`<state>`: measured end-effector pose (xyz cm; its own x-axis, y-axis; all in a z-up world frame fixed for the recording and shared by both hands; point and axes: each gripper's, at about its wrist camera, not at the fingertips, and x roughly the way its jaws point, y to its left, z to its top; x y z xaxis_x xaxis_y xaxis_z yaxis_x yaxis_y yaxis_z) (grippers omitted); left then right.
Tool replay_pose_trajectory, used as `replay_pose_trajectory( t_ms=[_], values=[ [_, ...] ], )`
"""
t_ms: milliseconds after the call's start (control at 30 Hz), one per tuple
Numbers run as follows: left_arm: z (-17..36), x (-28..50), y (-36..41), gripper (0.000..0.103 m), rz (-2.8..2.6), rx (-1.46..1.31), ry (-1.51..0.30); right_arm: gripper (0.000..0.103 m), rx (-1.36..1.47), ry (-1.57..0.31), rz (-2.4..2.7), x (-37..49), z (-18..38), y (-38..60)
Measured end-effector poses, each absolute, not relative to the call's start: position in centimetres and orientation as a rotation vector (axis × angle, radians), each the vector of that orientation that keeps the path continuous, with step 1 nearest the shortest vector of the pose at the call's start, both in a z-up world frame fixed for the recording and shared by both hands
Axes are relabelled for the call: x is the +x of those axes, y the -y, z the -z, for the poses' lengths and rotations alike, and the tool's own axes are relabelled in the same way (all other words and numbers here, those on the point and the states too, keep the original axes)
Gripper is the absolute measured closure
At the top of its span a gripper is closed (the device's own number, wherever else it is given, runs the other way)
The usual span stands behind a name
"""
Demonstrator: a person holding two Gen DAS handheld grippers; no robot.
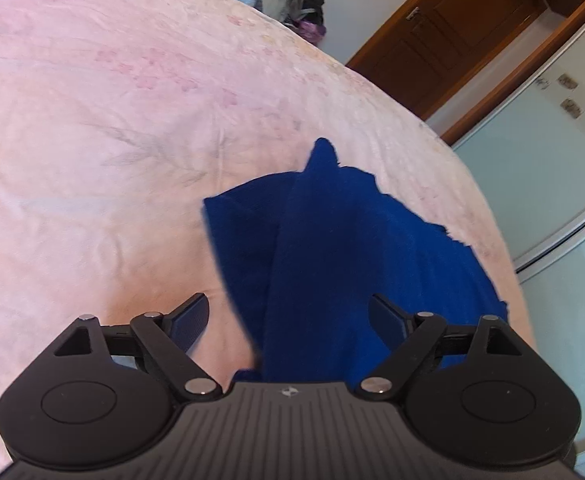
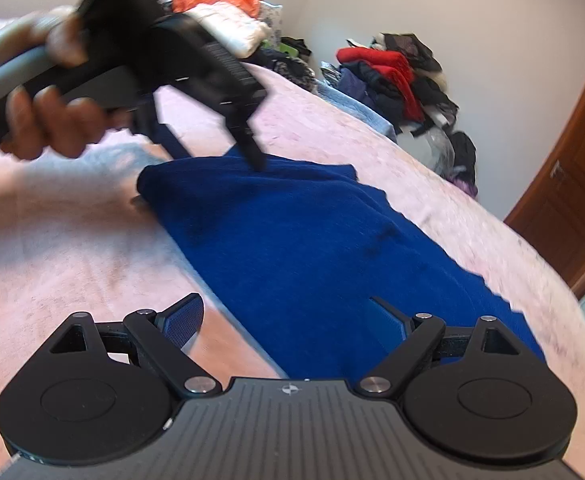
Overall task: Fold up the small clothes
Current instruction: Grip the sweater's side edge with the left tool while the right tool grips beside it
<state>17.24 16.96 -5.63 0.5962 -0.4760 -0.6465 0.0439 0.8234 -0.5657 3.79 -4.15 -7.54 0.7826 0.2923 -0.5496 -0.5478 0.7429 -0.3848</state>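
A dark blue garment (image 1: 332,248) lies on a pink blanket (image 1: 92,140), with one layer folded over itself along a ridge. My left gripper (image 1: 288,320) is open, its fingers straddling the garment's near end just above it. In the right wrist view the garment (image 2: 300,240) stretches away from me, and my right gripper (image 2: 286,320) is open over its near edge. The left gripper (image 2: 216,152) shows there at the garment's far end, held by a hand (image 2: 52,116), fingers spread with one tip on the cloth.
The bed's edge curves along the right side. Beyond it stand a brown wooden door (image 1: 452,40) and a pale wardrobe panel (image 1: 532,184). A pile of clothes (image 2: 396,72) and bags (image 2: 460,156) lies past the bed's far corner.
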Motion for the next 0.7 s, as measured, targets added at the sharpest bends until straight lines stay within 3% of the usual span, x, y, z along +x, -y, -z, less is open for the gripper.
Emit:
replay_pose_trajectory(
  t_ms=[333,533,700],
  values=[
    [7.1,22.1,-18.0,0.013,0.455,-0.772,-0.898,0.014,-0.730,-0.360,-0.411,4.7,9.1,-1.1],
    [6.8,25.0,-16.8,0.013,0.471,-0.740,-0.891,0.016,-0.784,-0.307,-0.379,5.8,9.5,-3.0],
    [6.4,26.8,-15.6,0.013,0.452,-0.694,-0.892,0.026,-0.785,-0.297,-0.376,6.3,9.5,-3.7]
  ],
)
